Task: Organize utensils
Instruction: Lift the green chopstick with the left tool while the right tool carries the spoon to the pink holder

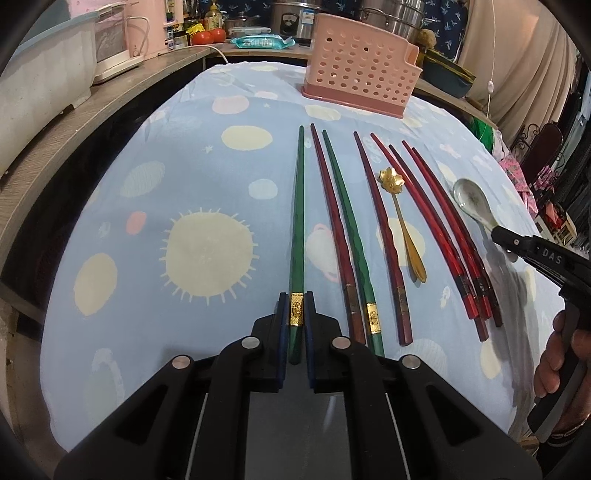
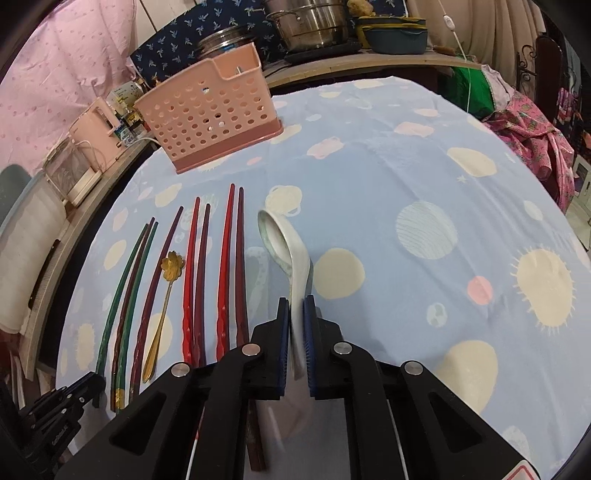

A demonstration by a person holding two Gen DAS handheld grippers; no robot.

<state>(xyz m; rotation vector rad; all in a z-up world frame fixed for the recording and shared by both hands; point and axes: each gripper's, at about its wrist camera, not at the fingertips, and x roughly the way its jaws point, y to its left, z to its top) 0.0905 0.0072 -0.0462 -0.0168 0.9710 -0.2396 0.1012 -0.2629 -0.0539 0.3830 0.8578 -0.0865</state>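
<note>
My left gripper [image 1: 296, 295] is shut on the thick end of a green chopstick [image 1: 298, 221] that lies on the blue patterned cloth. My right gripper [image 2: 297, 301] is shut on the handle of a white ceramic spoon [image 2: 286, 247]; the spoon also shows in the left wrist view [image 1: 472, 201]. Between them lie a second green chopstick [image 1: 351, 236], several red and dark red chopsticks [image 1: 436, 229] and a gold flower spoon [image 1: 402, 221]. A pink perforated utensil holder [image 1: 360, 70] stands at the far side of the table; it also shows in the right wrist view [image 2: 210, 110].
A wooden shelf [image 1: 110, 96] runs along the left and back with pink appliances, steel pots [image 2: 314, 22], tomatoes and a wipes pack. Pink clothes [image 2: 532, 136] lie off the right edge. The cloth right of the spoon [image 2: 424, 184] is bare.
</note>
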